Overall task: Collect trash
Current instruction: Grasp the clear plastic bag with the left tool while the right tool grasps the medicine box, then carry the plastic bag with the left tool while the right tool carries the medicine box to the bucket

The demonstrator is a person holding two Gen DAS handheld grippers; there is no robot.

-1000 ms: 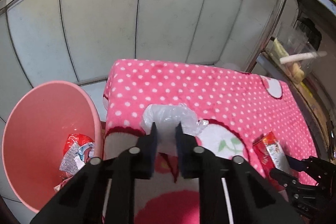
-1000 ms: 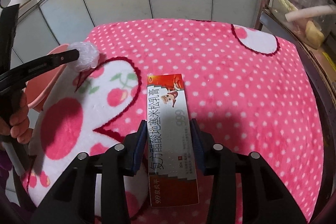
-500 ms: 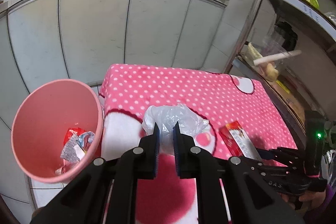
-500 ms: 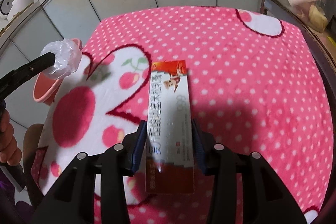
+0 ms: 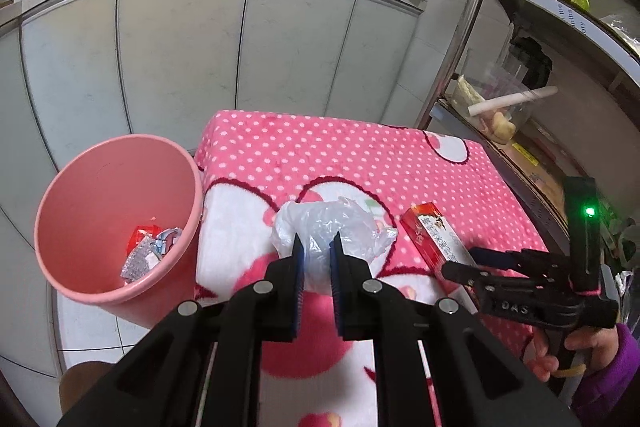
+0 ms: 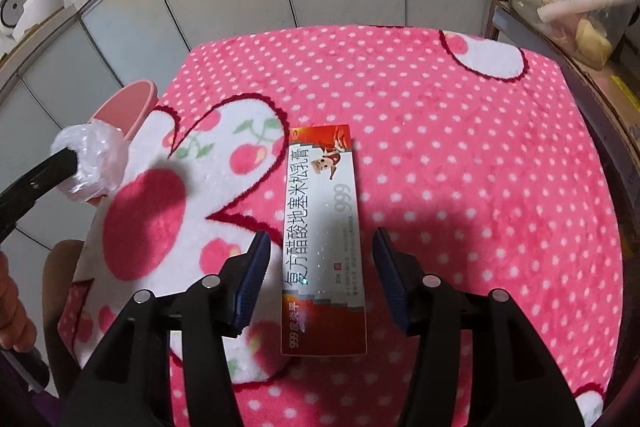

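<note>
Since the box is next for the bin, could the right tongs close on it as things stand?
Probably yes: the right tongs, jaws just opened, straddle the box lying flat on the blanket, with nothing between pads and box.

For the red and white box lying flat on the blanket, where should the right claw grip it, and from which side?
Grip the box across its narrow width, on the two long edges near the end closest to the right claw, coming down from above. It lies flat, running lengthwise between the open jaws, which have just been opening and clear both edges.
</note>
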